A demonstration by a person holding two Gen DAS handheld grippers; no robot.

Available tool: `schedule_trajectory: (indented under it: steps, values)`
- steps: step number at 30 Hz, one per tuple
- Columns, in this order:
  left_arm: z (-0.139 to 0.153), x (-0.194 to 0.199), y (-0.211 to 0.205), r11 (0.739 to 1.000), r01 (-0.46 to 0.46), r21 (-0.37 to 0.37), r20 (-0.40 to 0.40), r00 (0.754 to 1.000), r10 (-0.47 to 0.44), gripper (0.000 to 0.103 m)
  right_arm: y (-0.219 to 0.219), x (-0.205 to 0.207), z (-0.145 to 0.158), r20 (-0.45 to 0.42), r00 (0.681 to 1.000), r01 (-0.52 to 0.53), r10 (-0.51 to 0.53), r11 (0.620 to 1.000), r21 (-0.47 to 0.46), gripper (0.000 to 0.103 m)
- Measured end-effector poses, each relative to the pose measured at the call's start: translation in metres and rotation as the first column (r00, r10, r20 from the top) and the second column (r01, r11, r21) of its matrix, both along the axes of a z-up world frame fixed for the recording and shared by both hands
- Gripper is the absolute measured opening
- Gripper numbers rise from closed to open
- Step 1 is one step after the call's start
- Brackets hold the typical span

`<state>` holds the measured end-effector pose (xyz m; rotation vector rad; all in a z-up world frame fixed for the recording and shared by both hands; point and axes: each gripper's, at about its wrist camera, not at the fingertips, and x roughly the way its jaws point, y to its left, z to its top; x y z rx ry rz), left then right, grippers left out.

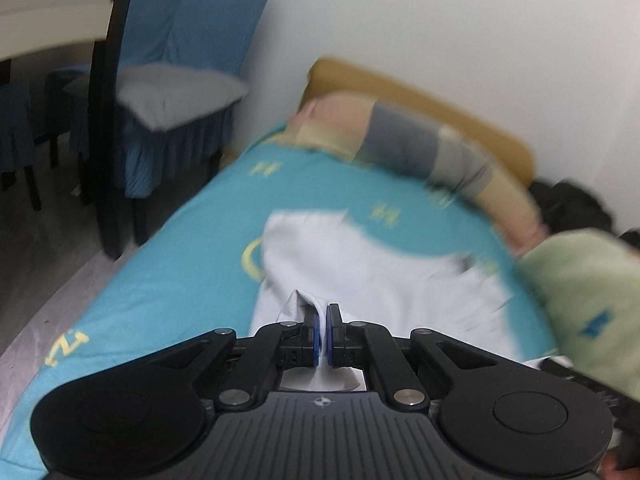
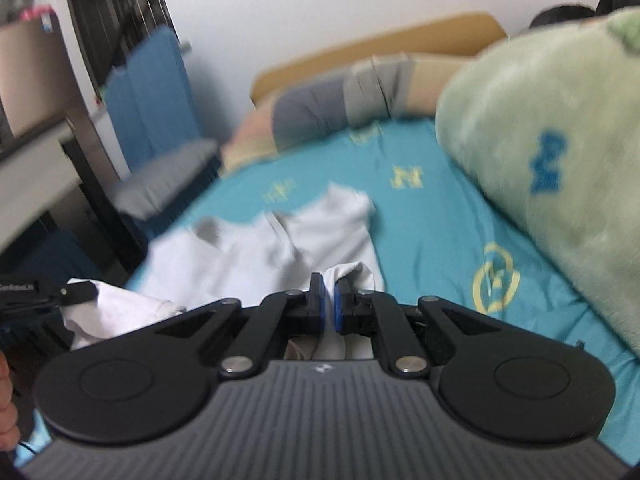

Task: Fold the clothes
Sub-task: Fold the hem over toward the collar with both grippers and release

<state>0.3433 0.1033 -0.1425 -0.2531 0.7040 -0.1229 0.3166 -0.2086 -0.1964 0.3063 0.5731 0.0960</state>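
Gripping white cloth in both tools, that was the picture up close. Left tool (image 1: pixel 323 334) was clenched on a pinch of the white garment (image 1: pixel 360 264), fabric poking up between the blue pads; right tool (image 2: pixel 329 307) was clamped on another bunch of it, w/ cloth trailing down through the jaws.

Garment itself lay spread on the bed's teal sheet (image 1: pixel 168 264), near edge lifted by both pinches, rest flat and rumpled further out. Both views were smeared w/ motion blur, so detail was thin.

Step in hand, by my read: carrying a held edge over the body of the garment, i.e. mid-fold. Next move probably needed both pinches laid down level and together, edge lined up, then let go.

Beyond the garment sat a striped bolster (image 1: pixel 420 148) along the tan headboard (image 1: pixel 460 116).

Left view alone showed the blue-covered chair w/ a grey cushion (image 1: pixel 176 92) and floor beside the bed. Right view gave far more of the pale green blanket (image 2: pixel 552 128), plus the other tool's black body at far left on the cloth.
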Motion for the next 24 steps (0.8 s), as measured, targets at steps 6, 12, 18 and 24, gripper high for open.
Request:
schedule_trajectory:
  steps: [6,12,18,24]
  values:
    - [-0.022,0.007,0.0,0.999,0.018,0.038,-0.05,0.999,-0.016,0.008,0.003,0.011,-0.017,-0.075,0.997,-0.015,0.014,1.0,-0.01,0.01]
    - [0.009,-0.022,-0.009,0.998,0.056,0.02,-0.04,0.998,-0.055,0.065,0.007,-0.007,0.015,-0.056,0.998,-0.017,0.014,0.999,-0.047,0.056]
    - [0.054,-0.078,-0.023,0.996,0.089,-0.003,0.019,0.996,-0.089,0.084,0.01,-0.053,0.057,0.047,0.998,-0.031,0.034,0.998,-0.052,0.078]
    - [0.093,-0.135,-0.037,0.989,0.134,0.066,0.108,0.984,-0.141,0.092,0.015,-0.106,0.09,0.085,0.994,-0.063,0.069,0.996,-0.064,0.078]
